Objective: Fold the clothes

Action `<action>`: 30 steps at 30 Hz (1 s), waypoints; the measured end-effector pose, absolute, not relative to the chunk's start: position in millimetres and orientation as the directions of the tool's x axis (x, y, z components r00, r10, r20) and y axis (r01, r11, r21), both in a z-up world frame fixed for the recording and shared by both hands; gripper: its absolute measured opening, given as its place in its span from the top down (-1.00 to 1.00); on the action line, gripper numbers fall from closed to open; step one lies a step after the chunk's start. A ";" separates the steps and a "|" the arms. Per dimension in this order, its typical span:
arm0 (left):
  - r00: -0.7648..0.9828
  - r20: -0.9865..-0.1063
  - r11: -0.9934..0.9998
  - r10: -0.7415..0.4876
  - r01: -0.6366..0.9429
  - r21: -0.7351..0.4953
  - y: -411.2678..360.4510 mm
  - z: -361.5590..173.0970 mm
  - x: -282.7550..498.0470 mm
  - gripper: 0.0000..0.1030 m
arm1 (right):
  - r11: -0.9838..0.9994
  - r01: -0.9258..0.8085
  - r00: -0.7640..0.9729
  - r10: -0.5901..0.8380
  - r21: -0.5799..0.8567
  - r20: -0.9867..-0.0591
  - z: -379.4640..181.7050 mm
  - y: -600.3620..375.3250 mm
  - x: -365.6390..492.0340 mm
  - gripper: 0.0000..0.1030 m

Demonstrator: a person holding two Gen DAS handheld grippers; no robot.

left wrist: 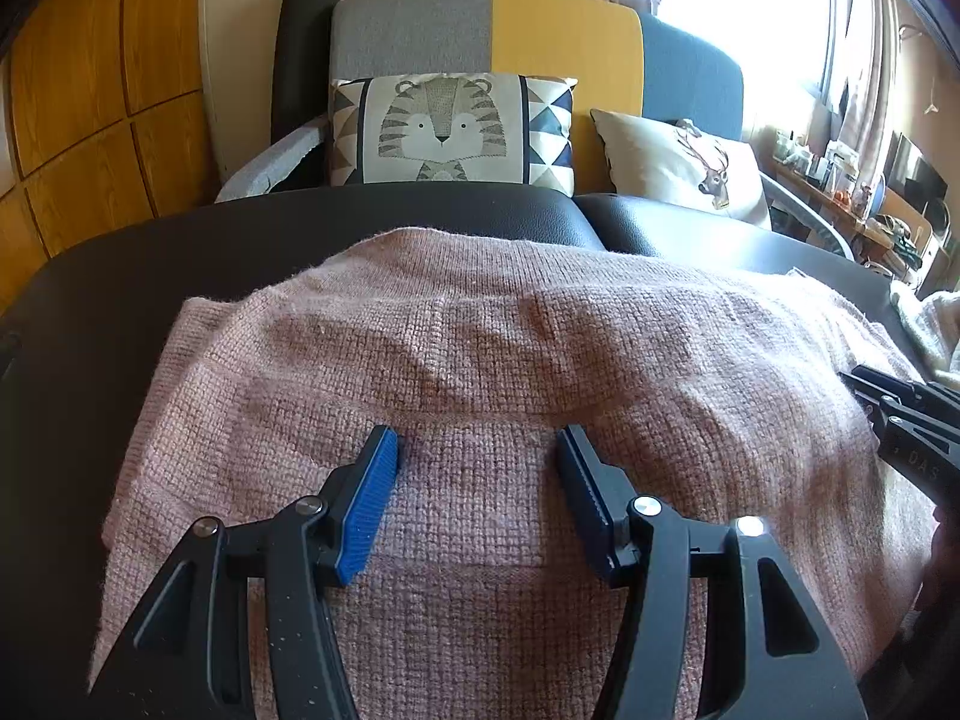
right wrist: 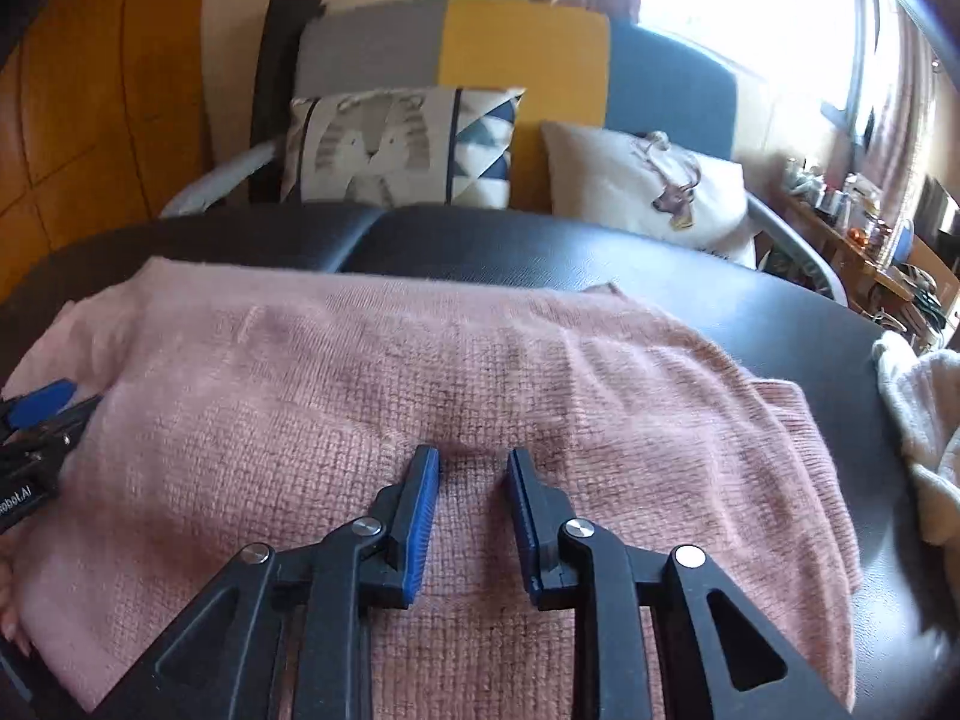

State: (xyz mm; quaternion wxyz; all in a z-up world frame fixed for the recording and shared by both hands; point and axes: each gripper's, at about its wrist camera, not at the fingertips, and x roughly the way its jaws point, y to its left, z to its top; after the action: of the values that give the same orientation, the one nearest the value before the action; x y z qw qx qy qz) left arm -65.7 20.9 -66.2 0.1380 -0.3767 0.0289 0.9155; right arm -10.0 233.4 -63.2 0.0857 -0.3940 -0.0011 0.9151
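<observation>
I see the pink knit sweater (left wrist: 510, 360) spread on the black table (left wrist: 120, 276), long axis running sideways under both tongs; left gripper (left wrist: 478, 450) half open, right gripper (right wrist: 473, 468) narrowly open, both empty.

Pink knit sweater (left wrist: 480, 348), black table (left wrist: 120, 276), blue-padded black left claw (left wrist: 477, 450)

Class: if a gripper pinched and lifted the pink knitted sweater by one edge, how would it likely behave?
The pink sweater would probably droop, since it already lies in soft folds. Its fuzzy, open knit suggests it is light and grips the pads rather than slipping. It may drag across the smooth black table.
</observation>
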 end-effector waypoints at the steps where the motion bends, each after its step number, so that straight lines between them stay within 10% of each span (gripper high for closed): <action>1: -0.679 -0.698 -0.961 0.228 -0.274 -0.047 21.4 -66.3 -65.5 -0.14 | -0.986 -0.157 -0.673 0.154 -0.063 -0.723 -64.0 233.8 -10.4 0.47; 30: -0.676 -0.718 -0.986 0.167 -0.108 -0.127 -59.3 -69.0 -65.2 -0.24 | -0.983 -0.183 -0.691 0.119 0.013 -0.713 -73.1 246.2 -3.9 0.34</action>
State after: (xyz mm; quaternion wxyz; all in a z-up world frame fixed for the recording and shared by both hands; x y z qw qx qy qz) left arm -65.2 -59.3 -69.0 0.0750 -0.3957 -0.0371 0.9145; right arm -3.9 246.2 -73.1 0.0821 -0.3845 0.0416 0.9185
